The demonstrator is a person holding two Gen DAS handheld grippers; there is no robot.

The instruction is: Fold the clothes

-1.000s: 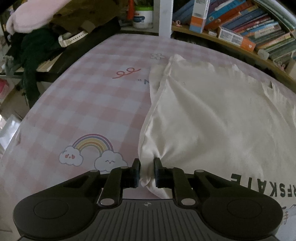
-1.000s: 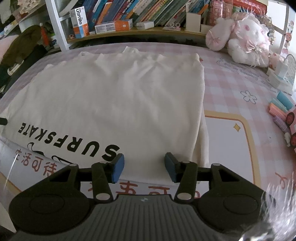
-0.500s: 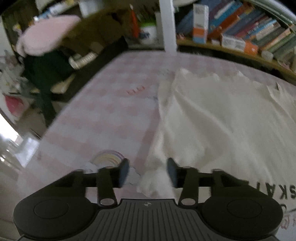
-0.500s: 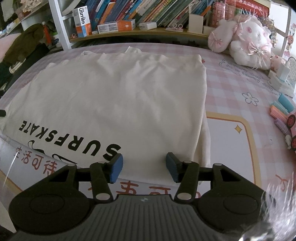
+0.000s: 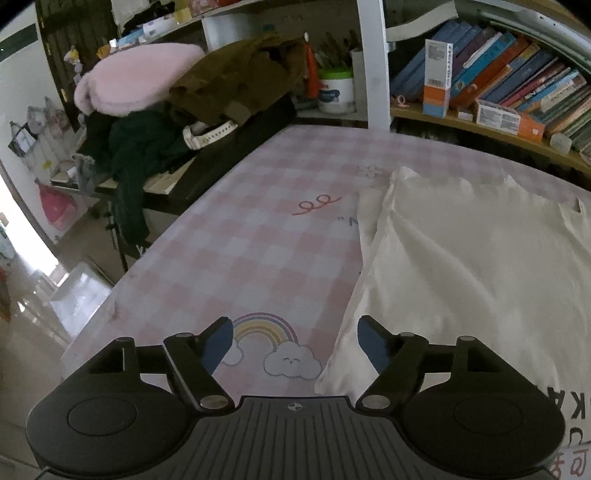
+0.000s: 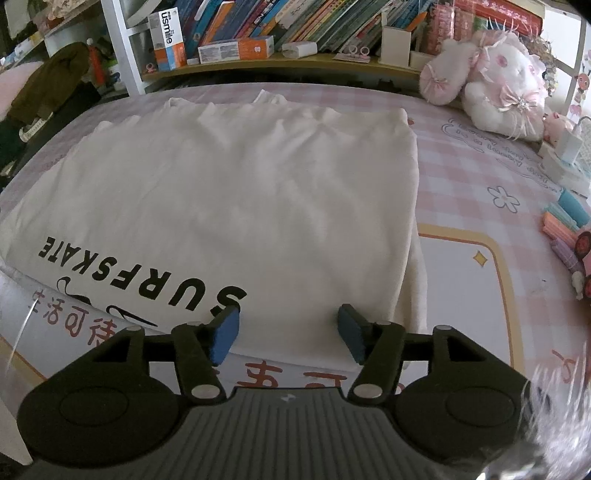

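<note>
cream shirt (image 6: 236, 206) lies flat on the pink checked mat (image 5: 266, 236), folded in at both sides, black "surfskate" print on the near part. its left folded edge runs from the far end down toward the left gripper (image 5: 295, 341). left gripper: jaws wide apart, nothing between them; rainbow print (image 5: 266, 328) shows in the gap, and the right finger sits just beside the shirt's near left corner; contact cannot be told. right gripper (image 6: 288, 328): jaws wide apart, empty, poised over the shirt's near hem, right finger near the near right corner. books (image 6: 295, 22) line the shelf behind the mat. plush toy (image 6: 495, 85) at the far right. pile of dark clothes (image 5: 155, 140) off the mat's left side.
</note>
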